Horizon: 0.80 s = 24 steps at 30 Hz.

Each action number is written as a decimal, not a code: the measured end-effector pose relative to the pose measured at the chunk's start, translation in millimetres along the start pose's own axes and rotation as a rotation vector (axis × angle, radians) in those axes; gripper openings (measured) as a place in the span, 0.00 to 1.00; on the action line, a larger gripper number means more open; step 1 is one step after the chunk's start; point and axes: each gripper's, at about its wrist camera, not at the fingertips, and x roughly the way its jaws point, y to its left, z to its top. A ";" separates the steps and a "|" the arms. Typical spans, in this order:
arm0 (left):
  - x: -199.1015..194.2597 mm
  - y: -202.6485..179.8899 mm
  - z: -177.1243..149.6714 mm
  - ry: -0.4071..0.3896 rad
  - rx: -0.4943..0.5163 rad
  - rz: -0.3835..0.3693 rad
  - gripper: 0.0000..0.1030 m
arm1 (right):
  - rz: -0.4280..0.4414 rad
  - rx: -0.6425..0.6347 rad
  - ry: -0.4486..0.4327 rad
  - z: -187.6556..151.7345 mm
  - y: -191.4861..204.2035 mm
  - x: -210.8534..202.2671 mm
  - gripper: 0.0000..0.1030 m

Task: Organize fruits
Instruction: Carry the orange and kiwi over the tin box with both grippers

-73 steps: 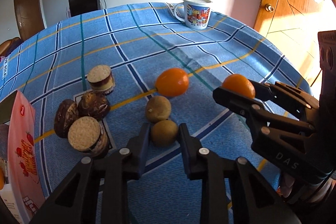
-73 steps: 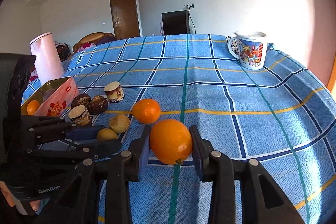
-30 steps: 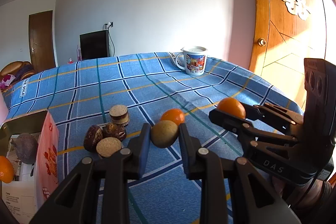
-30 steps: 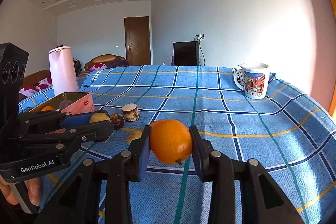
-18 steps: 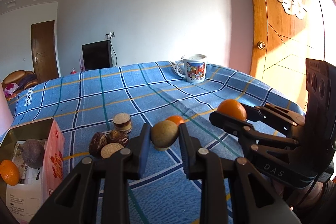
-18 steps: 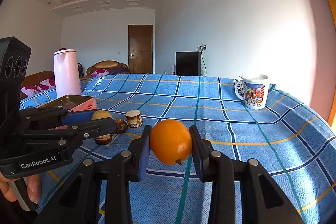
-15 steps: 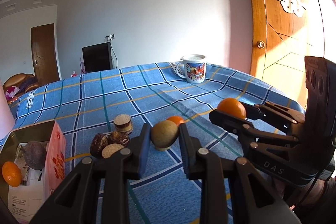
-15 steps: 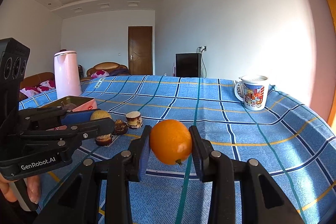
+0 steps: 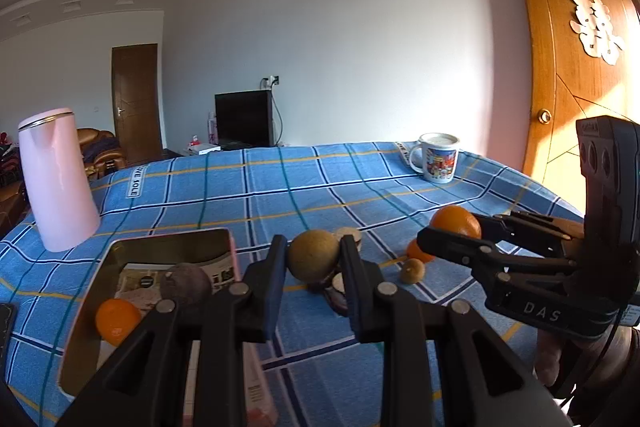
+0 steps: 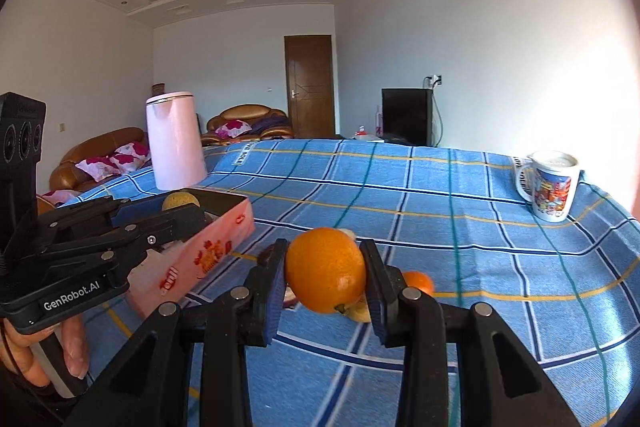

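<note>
left gripper (image 9: 313, 259) clamps round tan-brown fruit (image 9: 313, 254) | right gripper (image 10: 325, 277) clamps glossy orange (image 10: 325, 275) | left view alone shows pink box's (image 9: 236, 251) contents | far blue checked tablecloth (image 10: 420, 187) bare

The tablecloth (image 9: 360, 187) is blue plaid with yellow, white and teal lines; the kettle (image 9: 56, 183) far left is pale pink; the near orange (image 10: 325, 275) is bright orange.

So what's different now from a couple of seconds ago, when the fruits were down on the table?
Both fruits went up off the tablecloth. The left hand-held gripper carried its brown round fruit toward the pink box; the right hand-held gripper lifted its orange and followed. Nothing was let go. The mug, the small orange and the other brown fruit stayed put.
</note>
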 end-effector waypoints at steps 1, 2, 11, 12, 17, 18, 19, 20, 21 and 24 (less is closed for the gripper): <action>-1.1 8.7 -0.7 0.004 -0.011 0.020 0.27 | 0.022 -0.002 0.008 3.4 6.1 5.3 0.36; -1.9 17.4 -1.7 0.007 -0.024 0.035 0.27 | 0.043 -0.007 0.015 6.6 13.1 10.5 0.36; -1.9 78.1 -17.5 0.069 -0.125 0.133 0.27 | 0.155 -0.078 0.076 22.7 71.7 57.7 0.36; -1.7 82.0 -19.3 0.075 -0.131 0.139 0.27 | 0.164 -0.082 0.082 23.9 76.3 61.9 0.36; 0.1 96.3 -26.4 0.102 -0.161 0.158 0.27 | 0.190 -0.121 0.107 28.1 100.9 79.4 0.36; -0.1 99.7 -27.9 0.106 -0.168 0.162 0.27 | 0.195 -0.127 0.112 28.7 105.2 81.5 0.36; -0.2 102.9 -29.0 0.110 -0.173 0.165 0.27 | 0.200 -0.135 0.121 28.9 109.9 85.2 0.36; -0.5 105.8 -30.0 0.113 -0.178 0.167 0.27 | 0.204 -0.143 0.129 28.8 114.4 88.8 0.36; -0.5 108.4 -31.4 0.118 -0.183 0.170 0.27 | 0.208 -0.152 0.136 28.3 119.0 92.2 0.36; 0.3 114.6 -33.9 0.134 -0.193 0.173 0.27 | 0.222 -0.172 0.160 25.4 131.1 100.6 0.36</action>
